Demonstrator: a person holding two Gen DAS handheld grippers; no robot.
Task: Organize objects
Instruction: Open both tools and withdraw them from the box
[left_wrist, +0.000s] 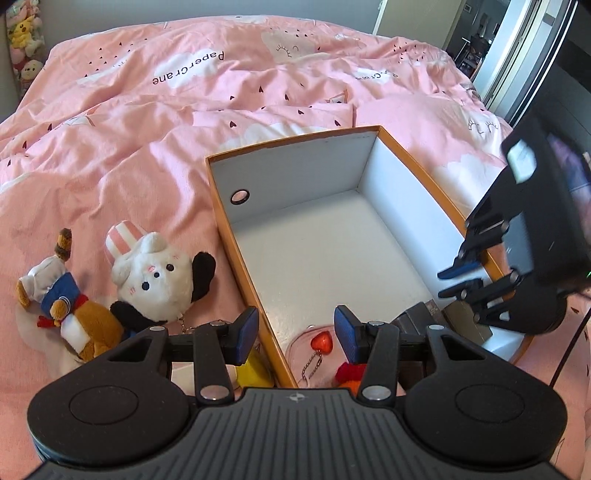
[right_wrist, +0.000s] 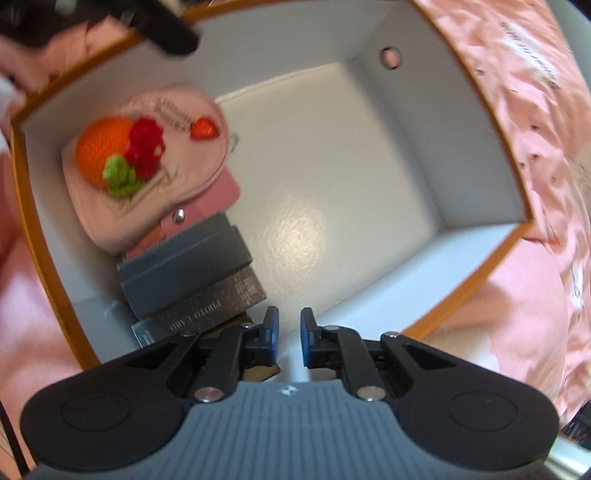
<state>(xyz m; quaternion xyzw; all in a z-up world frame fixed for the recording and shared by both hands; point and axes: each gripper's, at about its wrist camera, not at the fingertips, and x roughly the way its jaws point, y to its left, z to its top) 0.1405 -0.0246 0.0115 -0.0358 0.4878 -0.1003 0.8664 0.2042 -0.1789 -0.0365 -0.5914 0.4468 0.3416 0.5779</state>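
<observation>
The left gripper's (left_wrist: 295, 334) own body cut off much of the near end of the orange-edged box (left_wrist: 236, 236), so only parts of a pale pink pouch (left_wrist: 301, 347), its red heart charm (left_wrist: 322, 340) and a red and orange knitted piece (left_wrist: 349, 373) showed between the spread fingers, which held nothing. A yellow thing (left_wrist: 251, 369) outside the box wall was mostly hidden and could not be identified. The right wrist view was blurred; there the pouch (right_wrist: 110, 206) lay in a box corner (right_wrist: 37, 206) with a knitted orange (right_wrist: 99, 147) on it, over a pink case (right_wrist: 221, 195), a grey box (right_wrist: 184, 266) and a dark box lettered PHOTO CARD (right_wrist: 214, 302), whose lower end ran behind the right gripper (right_wrist: 290, 332). That gripper's blue pads stood close together with a narrow gap and nothing between them. On the pink duvet (left_wrist: 147, 147) left of the box lay a white plush bunny (left_wrist: 155, 277) and a brown plush dog (left_wrist: 74, 317), touching each other.
</observation>
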